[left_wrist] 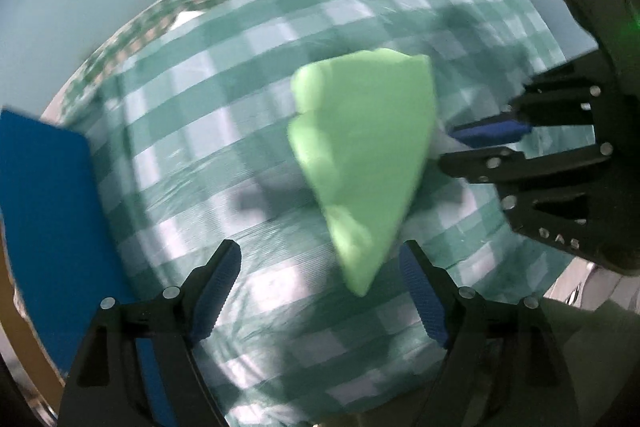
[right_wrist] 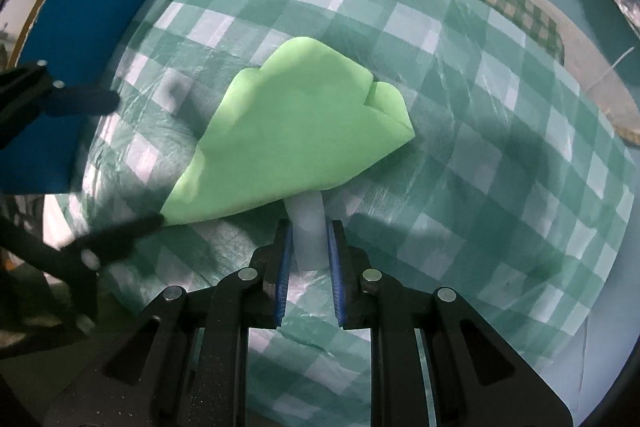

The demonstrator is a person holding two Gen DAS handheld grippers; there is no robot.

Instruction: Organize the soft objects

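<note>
Item: green soft toy (right_wrist: 296, 139), tree-shaped w/ pale stem (right_wrist: 307, 227); lies on checked cloth (right_wrist: 500, 115), mid-table; stem pinched betw. pads of right gripper (right_wrist: 308, 251), clamped on it, prob. as the narrow part is easiest to hold; left gripper (left_wrist: 320, 291) spread wide, empty, fingers either side of toy's lower tip, appar. ready to take that end. Blue board (right_wrist: 92, 27) at cloth's far-left edge; purpose unclear. Containers: none in view.

Folded light-green foam sheet (right_wrist: 296, 131), lifted
</note>
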